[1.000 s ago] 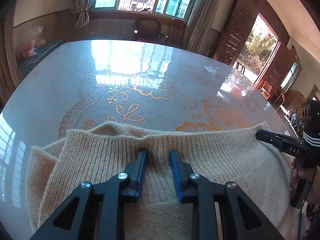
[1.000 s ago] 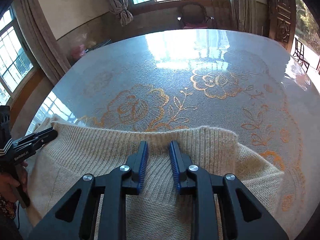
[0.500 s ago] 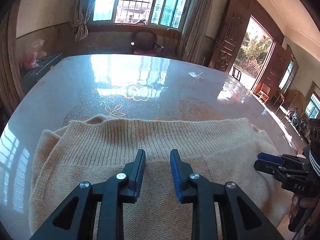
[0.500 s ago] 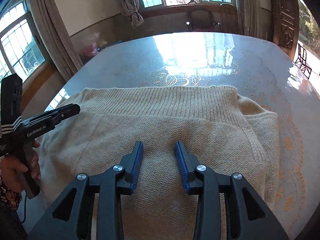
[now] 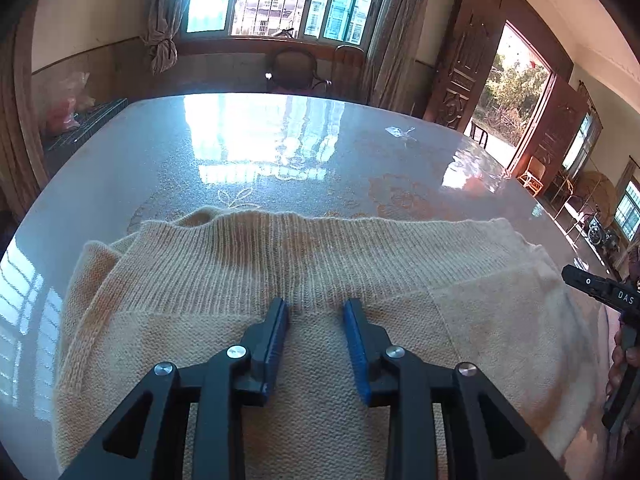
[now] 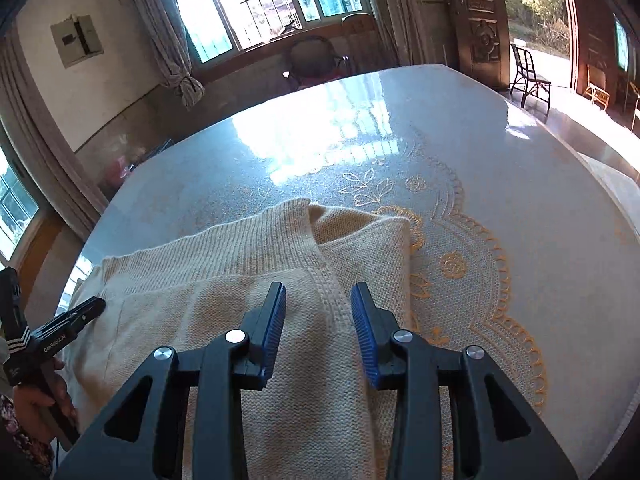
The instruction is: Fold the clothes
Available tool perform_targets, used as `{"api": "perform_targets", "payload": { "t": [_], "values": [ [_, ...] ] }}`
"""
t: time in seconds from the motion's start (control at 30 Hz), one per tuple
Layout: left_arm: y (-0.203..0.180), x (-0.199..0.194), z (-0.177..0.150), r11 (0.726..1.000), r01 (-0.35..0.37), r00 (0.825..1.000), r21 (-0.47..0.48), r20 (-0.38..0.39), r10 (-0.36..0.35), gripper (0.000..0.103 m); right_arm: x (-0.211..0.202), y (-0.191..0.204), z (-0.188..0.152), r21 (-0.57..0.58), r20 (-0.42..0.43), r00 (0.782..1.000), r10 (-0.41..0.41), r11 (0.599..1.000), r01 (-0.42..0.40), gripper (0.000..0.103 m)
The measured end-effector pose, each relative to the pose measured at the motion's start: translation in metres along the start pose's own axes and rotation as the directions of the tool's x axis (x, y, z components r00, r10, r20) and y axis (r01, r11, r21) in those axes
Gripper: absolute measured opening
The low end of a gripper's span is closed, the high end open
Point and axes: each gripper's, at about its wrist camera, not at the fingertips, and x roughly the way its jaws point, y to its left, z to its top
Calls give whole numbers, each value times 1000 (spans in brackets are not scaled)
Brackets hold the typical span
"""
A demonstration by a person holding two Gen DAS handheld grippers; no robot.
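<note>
A cream knitted sweater (image 5: 320, 272) lies folded on the round table, its ribbed hem toward the far side. It also shows in the right wrist view (image 6: 224, 304), with a folded layer at its right end. My left gripper (image 5: 316, 312) is open and empty just above the sweater's middle. My right gripper (image 6: 318, 300) is open and empty above the sweater's right part, over a seam. Each gripper also shows at the edge of the other's view: the right one (image 5: 596, 288) and the left one (image 6: 76, 320).
The glossy table (image 5: 260, 152) has a lace cloth with gold flowers (image 6: 472, 264) under a glass top. Chairs (image 5: 296, 68) stand behind it near the windows. An open doorway (image 5: 516, 96) is at the right.
Both grippers have pulled back from the sweater's far hem and risen above the garment. The right gripper has swung toward the sweater's right end. Both stay open.
</note>
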Motion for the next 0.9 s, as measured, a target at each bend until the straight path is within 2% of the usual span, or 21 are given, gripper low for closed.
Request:
{"api": "perform_targets", "payload": {
  "t": [0.07,0.13,0.23,0.27,0.37,0.47,0.57,0.63,0.67,0.73,0.8,0.9],
  "values": [
    [-4,-14,2,1000,-15,999,7,42,14,30,-5,16,-2,-45,10,998,70,997,-69,41],
    [-5,-23,0,998,-48,997,29,63,46,30,1,32,-1,-109,-25,994,108,988,-110,42],
    [4,-14,-4,992,-115,993,50,22,114,30,28,47,4,-150,-79,988,132,978,-142,42],
    [9,-8,-6,990,-128,992,54,7,128,30,35,44,4,-132,-103,985,139,980,-152,42],
    [15,-2,-13,988,-131,991,81,20,130,34,54,23,6,-76,-131,988,77,993,-88,42],
    [7,-3,-10,976,-163,986,141,0,165,34,50,4,11,6,-112,994,17,1000,-16,42],
    [5,-14,-5,968,-192,981,163,-3,196,34,36,-11,16,124,-106,990,90,989,-77,43],
    [17,-27,2,974,-192,981,124,2,193,34,21,-14,17,112,-103,988,115,988,-103,49],
    [28,-33,6,979,-187,982,86,-4,188,34,15,-14,17,96,-109,986,128,988,-117,55],
    [58,-43,15,988,-152,987,-35,-56,150,34,2,-13,16,61,-133,980,144,989,-137,61],
    [91,-49,18,979,-130,986,-160,-124,111,34,-4,-14,15,27,-175,978,118,993,-115,65],
    [128,-57,13,960,-117,985,-254,-156,79,33,-9,-25,11,28,-207,975,86,996,-82,66]
  ]
}}
